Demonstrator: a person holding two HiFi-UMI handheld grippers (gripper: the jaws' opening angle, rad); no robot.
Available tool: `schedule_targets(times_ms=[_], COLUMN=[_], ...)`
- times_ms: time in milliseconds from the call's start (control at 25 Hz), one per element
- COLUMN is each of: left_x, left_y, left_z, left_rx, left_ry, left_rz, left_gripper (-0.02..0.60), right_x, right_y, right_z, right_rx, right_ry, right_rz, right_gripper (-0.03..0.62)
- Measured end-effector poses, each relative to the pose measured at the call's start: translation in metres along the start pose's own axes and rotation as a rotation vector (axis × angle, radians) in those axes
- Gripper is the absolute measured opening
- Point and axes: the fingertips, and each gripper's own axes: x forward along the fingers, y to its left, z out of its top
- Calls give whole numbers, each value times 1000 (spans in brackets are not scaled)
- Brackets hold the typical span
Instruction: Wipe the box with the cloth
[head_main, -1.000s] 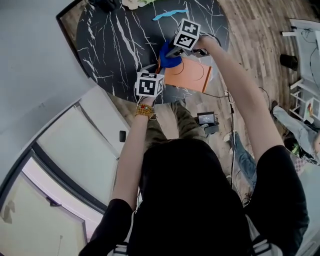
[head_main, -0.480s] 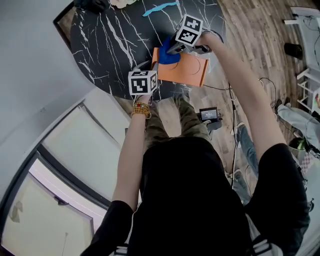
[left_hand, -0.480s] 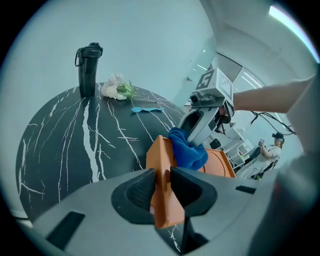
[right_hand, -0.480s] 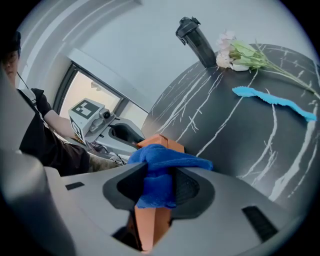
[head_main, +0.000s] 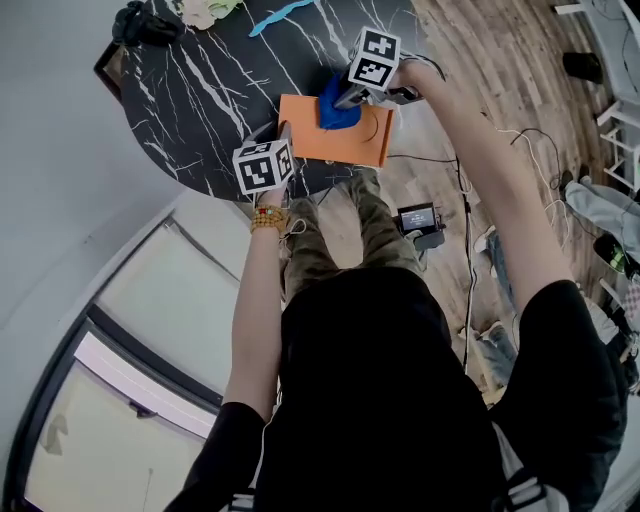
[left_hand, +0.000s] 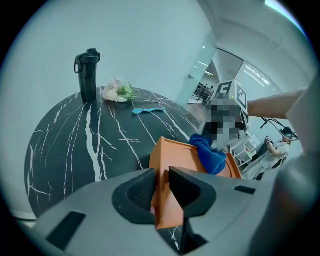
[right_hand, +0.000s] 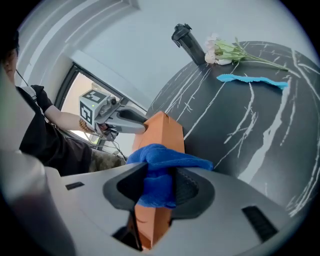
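Under the box: round worktop (head_main: 200, 90), black with white veins. Orange box (head_main: 350, 148) lies flat on it, at the edge nearest the person. Left gripper (left_hand: 161, 187) is at the box's near-left corner, jaws closing, that corner's wall between them and touching both. Right gripper (right_hand: 157, 185) is over the box's far side, jaws pinching the blue cloth (head_main: 333, 112), which sits bunched on the box top. Well beyond the box: dark bottle (left_hand: 88, 75), flowers (left_hand: 116, 92), thin blue strip (left_hand: 147, 110).
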Motion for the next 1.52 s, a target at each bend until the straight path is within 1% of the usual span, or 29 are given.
schedule_targets(times_ms=[160,320,560,760,840,920,1000,1040,1080,1160,1240,1320,1400,1520], left_x=[1,1,2,2,3,3,4,4,3,3,2,3,4,4], left_y=[1,0,1,2,0,-1,-1,-1,0,-2,-4,-4,-2,-1], left_z=[0,2,2,0,-1,-2,-1,-1,-1,0,0,-1,1,4], left_rx=[-23,-11,-21,-15,-17,-10,-1,1,1,0,15,52,78,59], left_ry=[9,22,25,45,44,42,36,34,33,35,43,59,70,62], left_rz=[0,0,5,6,-5,-11,-18,-23,-30,-45,-55,-61,-72,-99], left_gripper=[77,74,74,74,74,74,72,72,73,76,106,107,109,106], right_x=[-11,-19,-30,-35,-38,-44,-52,-53,-51,-39,-20,4,23,35], right_y=[1,4,9,10,13,17,22,24,25,25,19,8,2,4], right_z=[-26,-49,-75,-83,-81,-68,-41,-24,-8,24,49,61,68,80], right_rx=[4,11,12,25,-3,-6,15,10,-10,-61,-89,-121,-175,-223], right_ry=[2,-3,15,-34,-68,-159,-277,-313,-324,-300,-245,-128,-5,84], right_rz=[-18,-38,-58,-92,-117,-117,-89,-80,-75,-70,-79,-127,-170,-204], right_gripper=[133,132,132,129,123,114,114,114,114,114,114,115,132,141])
